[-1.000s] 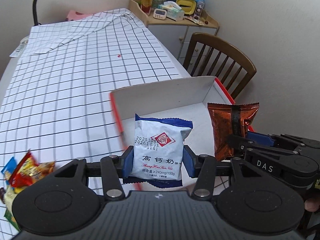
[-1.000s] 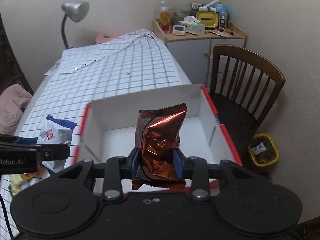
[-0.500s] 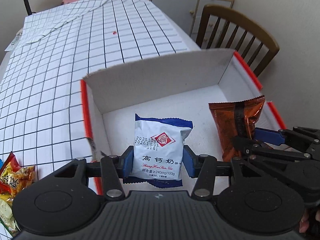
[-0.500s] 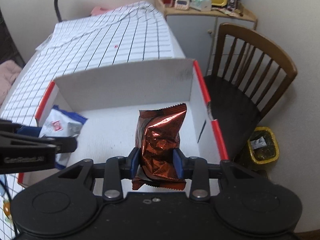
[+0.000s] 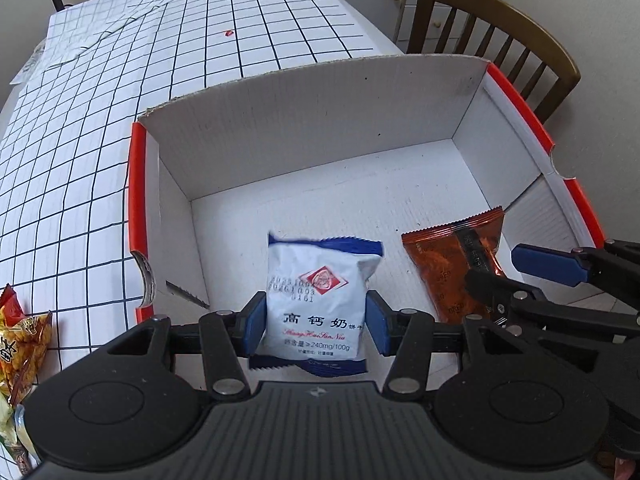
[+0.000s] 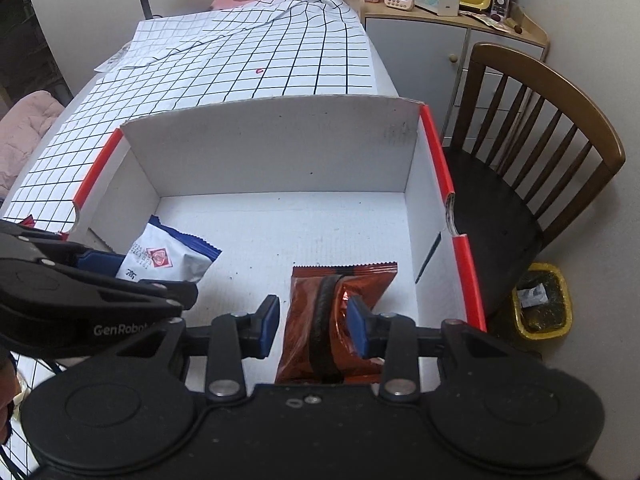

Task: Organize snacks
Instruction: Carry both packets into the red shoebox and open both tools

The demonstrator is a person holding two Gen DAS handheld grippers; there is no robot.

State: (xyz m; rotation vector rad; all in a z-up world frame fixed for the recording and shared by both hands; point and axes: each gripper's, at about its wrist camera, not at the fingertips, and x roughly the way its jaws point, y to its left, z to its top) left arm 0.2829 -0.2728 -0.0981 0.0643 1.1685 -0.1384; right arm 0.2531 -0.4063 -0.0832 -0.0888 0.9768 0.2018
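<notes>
Both packets are down inside the white box (image 5: 304,136), which sits at the desk's (image 5: 120,128) right edge by the chair (image 6: 552,128). Left gripper (image 5: 316,322) jaws clamp the white-blue biscuit packet (image 5: 320,292) upright near the box's front-left, low enough to drop without tumbling. Right gripper (image 6: 312,326) jaws stand apart from the copper foil packet (image 6: 340,312), which lies near the right wall, so looks like it's released. More snacks (image 5: 20,340) wait at the desk's left edge
</notes>
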